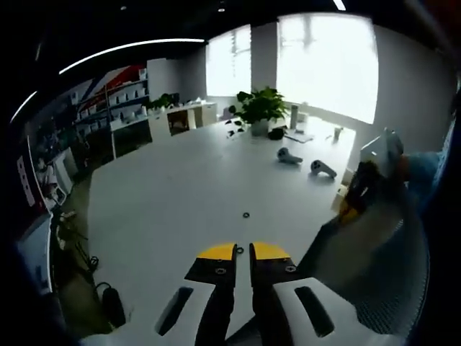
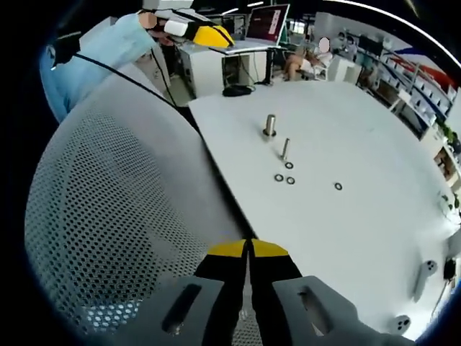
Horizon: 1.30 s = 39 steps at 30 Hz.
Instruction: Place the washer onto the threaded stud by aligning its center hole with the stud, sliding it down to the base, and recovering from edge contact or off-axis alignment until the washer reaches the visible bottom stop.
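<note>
In the right gripper view a thin threaded stud (image 2: 286, 149) stands upright on the white table (image 2: 346, 238), with a thicker metal post (image 2: 270, 125) just behind it. Three washers (image 2: 279, 177) lie flat around the stud's foot and a fourth washer (image 2: 338, 186) lies apart to the right. My right gripper (image 2: 249, 249) hovers over the table's near edge, well short of the stud, its yellow-tipped jaws shut on nothing. My left gripper (image 2: 205, 34) is held up far off at the top. In the left gripper view my left gripper (image 1: 243, 251) is shut, and a lone washer (image 1: 246, 215) lies ahead.
A mesh chair back (image 2: 108, 216) stands to the left of the right gripper. A person's blue sleeve (image 2: 108, 50) holds the left gripper. The right gripper (image 1: 353, 202) enters at the right. Two controllers (image 1: 288, 155) and a potted plant (image 1: 259, 108) sit at the table's far end.
</note>
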Each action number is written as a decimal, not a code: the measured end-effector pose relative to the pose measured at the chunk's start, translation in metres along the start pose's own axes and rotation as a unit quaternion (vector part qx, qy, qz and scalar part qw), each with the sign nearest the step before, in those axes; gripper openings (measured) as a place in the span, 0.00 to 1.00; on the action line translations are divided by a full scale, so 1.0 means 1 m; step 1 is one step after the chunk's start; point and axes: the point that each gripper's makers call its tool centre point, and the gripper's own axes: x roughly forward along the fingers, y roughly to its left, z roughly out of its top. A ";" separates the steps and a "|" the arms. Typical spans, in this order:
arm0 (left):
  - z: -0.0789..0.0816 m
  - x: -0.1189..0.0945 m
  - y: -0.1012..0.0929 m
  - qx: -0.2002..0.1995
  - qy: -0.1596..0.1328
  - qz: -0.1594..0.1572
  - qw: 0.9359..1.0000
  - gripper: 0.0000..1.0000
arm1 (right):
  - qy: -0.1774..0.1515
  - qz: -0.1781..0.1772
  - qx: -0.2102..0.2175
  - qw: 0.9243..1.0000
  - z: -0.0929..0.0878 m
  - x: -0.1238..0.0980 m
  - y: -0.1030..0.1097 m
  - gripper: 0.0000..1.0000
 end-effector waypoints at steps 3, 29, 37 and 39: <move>0.004 0.006 -0.011 0.006 0.013 0.007 1.000 0.06 | -0.027 0.010 0.005 1.000 0.005 -0.002 -0.001 0.05; -0.013 0.083 -0.029 0.171 0.150 -0.002 0.974 0.09 | -0.080 0.041 -0.035 0.995 0.022 -0.008 0.018 0.08; -0.045 0.115 -0.038 0.192 0.195 -0.041 0.961 0.14 | -0.105 0.029 0.015 0.994 0.025 -0.009 0.009 0.08; -0.051 0.121 -0.045 0.187 0.199 -0.058 0.960 0.14 | -0.106 0.028 0.019 0.994 0.025 -0.009 0.008 0.08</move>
